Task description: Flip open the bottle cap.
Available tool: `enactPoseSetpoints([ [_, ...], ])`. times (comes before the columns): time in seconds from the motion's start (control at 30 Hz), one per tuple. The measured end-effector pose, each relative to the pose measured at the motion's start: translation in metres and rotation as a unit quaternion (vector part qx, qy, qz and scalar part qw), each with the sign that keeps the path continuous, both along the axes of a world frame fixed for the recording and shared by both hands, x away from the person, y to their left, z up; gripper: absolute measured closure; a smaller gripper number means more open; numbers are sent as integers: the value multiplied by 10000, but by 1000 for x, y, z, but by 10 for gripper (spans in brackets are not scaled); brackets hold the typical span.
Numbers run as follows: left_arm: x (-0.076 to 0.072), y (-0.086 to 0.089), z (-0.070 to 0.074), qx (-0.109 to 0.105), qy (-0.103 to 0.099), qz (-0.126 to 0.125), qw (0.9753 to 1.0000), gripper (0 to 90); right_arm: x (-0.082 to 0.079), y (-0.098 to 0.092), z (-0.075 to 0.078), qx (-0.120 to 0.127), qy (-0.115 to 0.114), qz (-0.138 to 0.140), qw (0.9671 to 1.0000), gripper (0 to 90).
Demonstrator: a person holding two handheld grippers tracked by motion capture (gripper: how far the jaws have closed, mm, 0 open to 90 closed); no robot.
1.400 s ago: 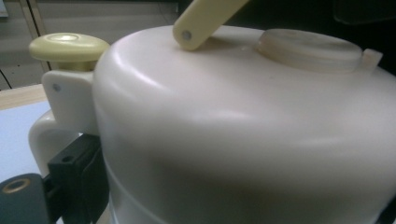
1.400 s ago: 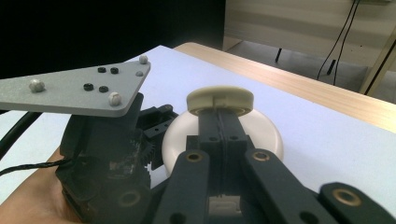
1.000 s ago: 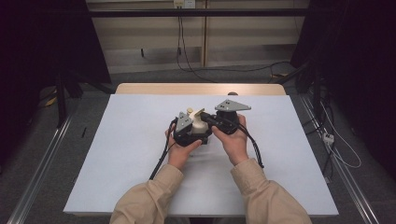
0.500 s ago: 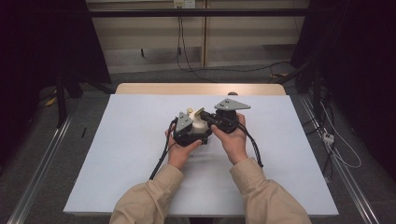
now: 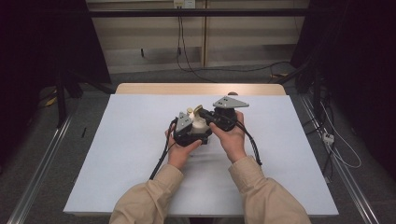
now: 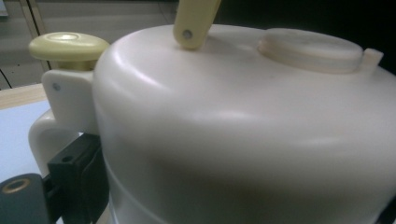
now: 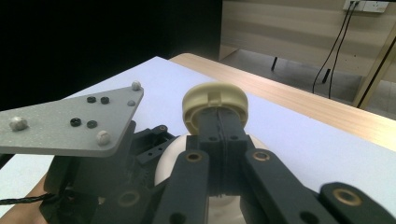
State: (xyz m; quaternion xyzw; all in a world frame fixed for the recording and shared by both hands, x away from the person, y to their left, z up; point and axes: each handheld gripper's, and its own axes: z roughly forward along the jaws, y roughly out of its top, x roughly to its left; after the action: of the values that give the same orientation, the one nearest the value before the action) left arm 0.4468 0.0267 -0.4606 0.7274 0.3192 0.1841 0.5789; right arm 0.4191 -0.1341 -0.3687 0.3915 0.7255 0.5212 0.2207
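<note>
At the middle of the white counter [image 5: 130,154], the left claw [image 5: 187,127] sits against a cream plastic jug [image 6: 243,140], its jaws on either side of the body, clamped on it as far as the left gripper view shows. The jug has a yellowish button [image 6: 69,45] above its handle [image 6: 51,135]. To the right, the right claw [image 5: 211,116] is closed together on a yellowish knob [image 7: 215,104] atop the jug. No writing can be read.

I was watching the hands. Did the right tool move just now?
No. In the high view the right tool sits at the same spot against the table's wooden far edge, closed on the cream pot's yellow part.
</note>
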Motion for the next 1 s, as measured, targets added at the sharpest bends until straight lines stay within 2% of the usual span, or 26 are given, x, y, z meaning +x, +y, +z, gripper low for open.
enactPoseSetpoints([
  [1.0, 0, 0, 0, -7, -4, 1, 10000, 62, 7, 2, -1, -16, -47, -22, 10000, 898],
])
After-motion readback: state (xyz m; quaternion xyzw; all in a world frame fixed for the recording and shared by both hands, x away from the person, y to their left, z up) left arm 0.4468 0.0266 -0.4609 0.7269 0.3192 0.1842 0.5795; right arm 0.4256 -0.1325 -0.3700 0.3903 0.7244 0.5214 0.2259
